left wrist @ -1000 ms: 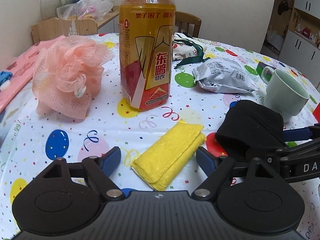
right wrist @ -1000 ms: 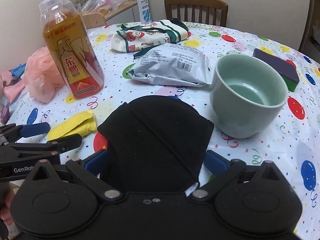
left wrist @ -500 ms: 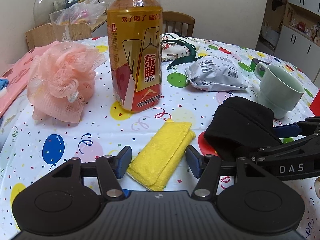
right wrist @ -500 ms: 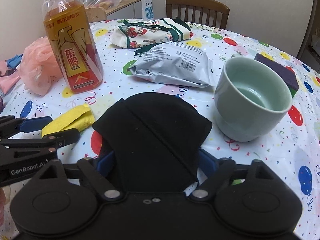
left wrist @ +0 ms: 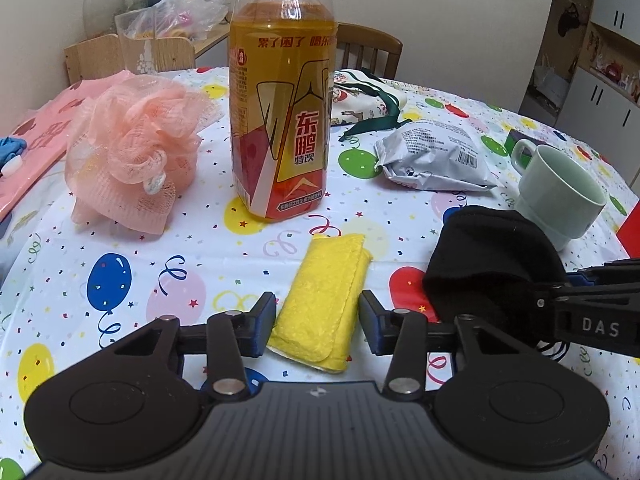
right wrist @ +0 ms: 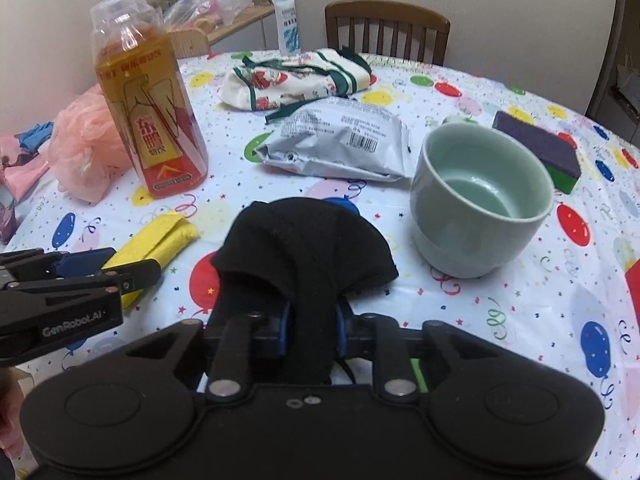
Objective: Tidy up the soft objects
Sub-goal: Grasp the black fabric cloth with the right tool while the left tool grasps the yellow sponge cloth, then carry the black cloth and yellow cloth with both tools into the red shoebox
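A folded yellow cloth (left wrist: 324,296) lies on the balloon-print tablecloth between the fingers of my left gripper (left wrist: 318,322). The jaws stand on either side of the cloth with small gaps, so the gripper is open. The cloth also shows in the right wrist view (right wrist: 156,244). My right gripper (right wrist: 312,328) is shut on a black fabric piece (right wrist: 304,248), which bunches up between the jaws; it also shows in the left wrist view (left wrist: 492,264). A pink mesh bath puff (left wrist: 132,152) sits at the left.
A tall orange drink bottle (left wrist: 282,120) stands just beyond the yellow cloth. A pale green mug (right wrist: 480,200), a silver snack packet (right wrist: 340,140), a printed cloth pouch (right wrist: 296,76) and a purple-green sponge (right wrist: 540,152) lie further right. A wooden chair (right wrist: 386,28) stands behind the table.
My right gripper has closed on the black fabric, squeezing it narrow. My left gripper has narrowed around the yellow cloth and moved slightly so the cloth sits centred between its fingers.
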Action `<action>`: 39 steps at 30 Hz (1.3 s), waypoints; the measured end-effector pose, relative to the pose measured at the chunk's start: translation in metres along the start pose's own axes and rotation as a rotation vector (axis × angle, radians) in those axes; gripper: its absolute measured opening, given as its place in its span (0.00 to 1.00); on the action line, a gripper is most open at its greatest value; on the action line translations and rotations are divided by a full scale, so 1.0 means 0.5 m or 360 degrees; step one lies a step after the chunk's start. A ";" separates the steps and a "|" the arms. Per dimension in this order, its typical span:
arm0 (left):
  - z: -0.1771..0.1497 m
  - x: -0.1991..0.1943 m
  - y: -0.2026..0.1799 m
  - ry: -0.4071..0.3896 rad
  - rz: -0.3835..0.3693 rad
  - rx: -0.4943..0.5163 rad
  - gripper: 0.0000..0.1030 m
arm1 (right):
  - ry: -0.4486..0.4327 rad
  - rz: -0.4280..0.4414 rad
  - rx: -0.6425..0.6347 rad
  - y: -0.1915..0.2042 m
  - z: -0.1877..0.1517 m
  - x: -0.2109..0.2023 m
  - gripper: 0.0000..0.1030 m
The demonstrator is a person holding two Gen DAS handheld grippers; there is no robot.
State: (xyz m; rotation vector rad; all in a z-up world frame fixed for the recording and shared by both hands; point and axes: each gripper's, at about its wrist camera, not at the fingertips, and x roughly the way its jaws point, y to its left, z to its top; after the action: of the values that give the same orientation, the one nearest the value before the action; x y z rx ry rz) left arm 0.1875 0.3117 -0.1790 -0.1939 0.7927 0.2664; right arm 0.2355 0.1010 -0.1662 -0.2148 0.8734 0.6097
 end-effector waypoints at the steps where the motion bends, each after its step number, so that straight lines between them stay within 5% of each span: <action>1: 0.000 -0.002 -0.001 -0.0003 0.0004 -0.0004 0.42 | -0.0011 0.0010 0.0003 0.000 0.000 -0.006 0.18; 10: 0.006 -0.039 -0.015 -0.0028 -0.0021 -0.0077 0.31 | -0.0098 0.0095 0.0014 -0.007 -0.007 -0.082 0.16; 12: 0.004 -0.047 -0.019 -0.0041 -0.0028 -0.0081 0.11 | -0.0107 0.0115 0.0031 -0.015 -0.010 -0.099 0.16; 26: -0.011 -0.055 -0.030 0.0043 -0.0028 -0.0091 0.12 | -0.0097 0.0187 0.0090 -0.070 -0.034 -0.161 0.16; 29: -0.013 -0.054 -0.029 0.0047 -0.0035 -0.0109 0.23 | -0.0088 0.0193 0.0100 -0.076 -0.040 -0.163 0.16; 33: -0.012 -0.051 -0.027 0.0071 -0.0045 -0.0171 0.62 | -0.0082 0.0199 0.0109 -0.083 -0.046 -0.167 0.17; 39: -0.008 -0.035 -0.048 0.0063 -0.0013 -0.0168 0.62 | -0.0071 0.0189 0.0119 -0.096 -0.051 -0.169 0.16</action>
State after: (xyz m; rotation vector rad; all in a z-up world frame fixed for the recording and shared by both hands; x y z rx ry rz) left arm 0.1804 0.2849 -0.1674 -0.3028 0.8174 0.2975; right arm 0.2056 0.0166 -0.1202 -0.0815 0.8683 0.6885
